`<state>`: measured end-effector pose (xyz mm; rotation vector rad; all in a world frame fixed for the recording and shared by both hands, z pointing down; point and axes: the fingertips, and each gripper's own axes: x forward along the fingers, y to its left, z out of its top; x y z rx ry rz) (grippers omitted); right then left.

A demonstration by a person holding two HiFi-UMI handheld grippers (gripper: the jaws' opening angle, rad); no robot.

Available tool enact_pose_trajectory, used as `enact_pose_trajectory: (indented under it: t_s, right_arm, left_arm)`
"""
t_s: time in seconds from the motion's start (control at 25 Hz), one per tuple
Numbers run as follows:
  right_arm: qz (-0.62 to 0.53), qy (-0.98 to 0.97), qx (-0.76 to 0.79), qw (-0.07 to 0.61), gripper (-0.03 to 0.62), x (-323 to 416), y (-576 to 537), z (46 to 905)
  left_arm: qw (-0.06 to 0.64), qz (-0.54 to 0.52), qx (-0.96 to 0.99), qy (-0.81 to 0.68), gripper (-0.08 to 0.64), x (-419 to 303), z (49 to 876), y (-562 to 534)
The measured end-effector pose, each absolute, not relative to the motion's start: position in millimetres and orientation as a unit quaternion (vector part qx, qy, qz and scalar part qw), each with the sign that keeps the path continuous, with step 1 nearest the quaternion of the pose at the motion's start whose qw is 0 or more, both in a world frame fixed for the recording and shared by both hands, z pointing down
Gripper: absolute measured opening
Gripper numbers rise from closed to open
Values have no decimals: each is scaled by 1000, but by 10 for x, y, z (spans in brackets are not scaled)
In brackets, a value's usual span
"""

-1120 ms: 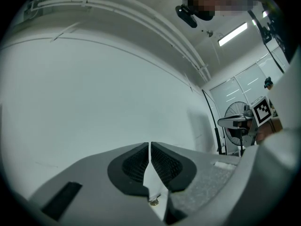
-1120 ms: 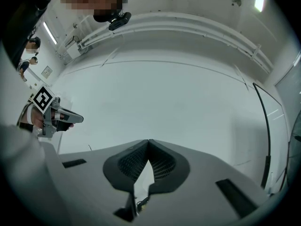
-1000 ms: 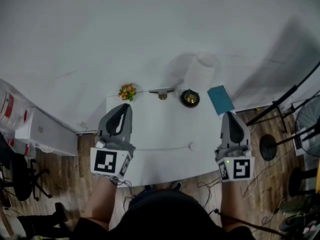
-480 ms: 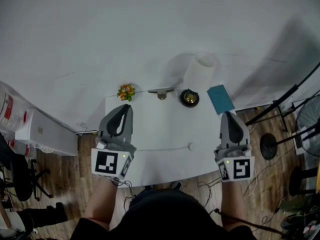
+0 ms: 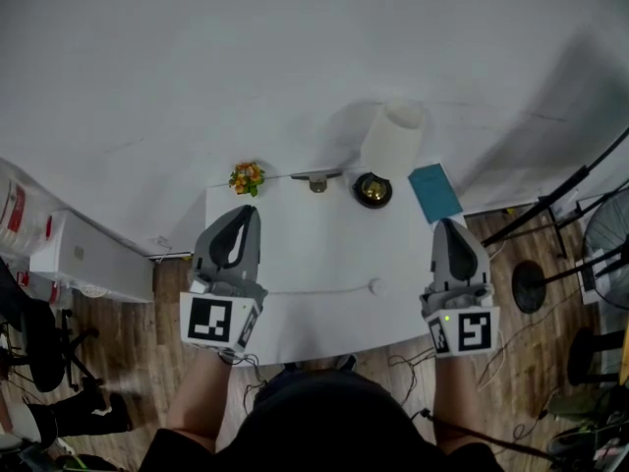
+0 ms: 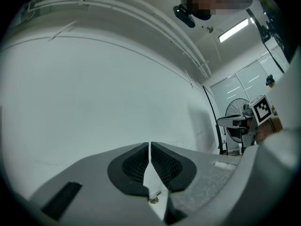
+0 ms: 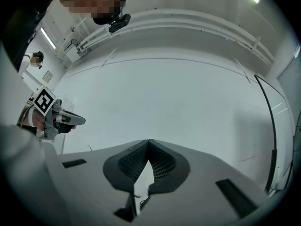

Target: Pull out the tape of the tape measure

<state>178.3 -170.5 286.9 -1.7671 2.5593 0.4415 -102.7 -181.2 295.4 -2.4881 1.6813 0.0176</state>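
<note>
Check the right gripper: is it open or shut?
Shut. In its own view, the right gripper has its jaws meeting at the tips, with nothing between them.

wall (image 5: pixel 295 47): white | floor (image 5: pixel 128 332): wood planks | table (image 5: pixel 324 249): white, against wall | fan (image 5: pixel 607 249): right

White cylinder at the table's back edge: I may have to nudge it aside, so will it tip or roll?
The white cylinder stands tall and upright, so a high push would probably tip it. Being round, it would likely roll once down.
</note>
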Motion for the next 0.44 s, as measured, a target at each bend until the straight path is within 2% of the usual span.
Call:
enact_pose_trajectory:
  t_s: [0.32, 0.44]
  right_arm:
    - [137, 819, -558, 0, 3, 1771, -1766, 2909]
    - [137, 819, -558, 1, 3, 1785, -1780, 2914]
  left_arm:
    - [48, -18, -824, 564, 18, -1010, 3039, -1837]
    - [60, -7, -825, 562, 18, -989, 3010, -1866]
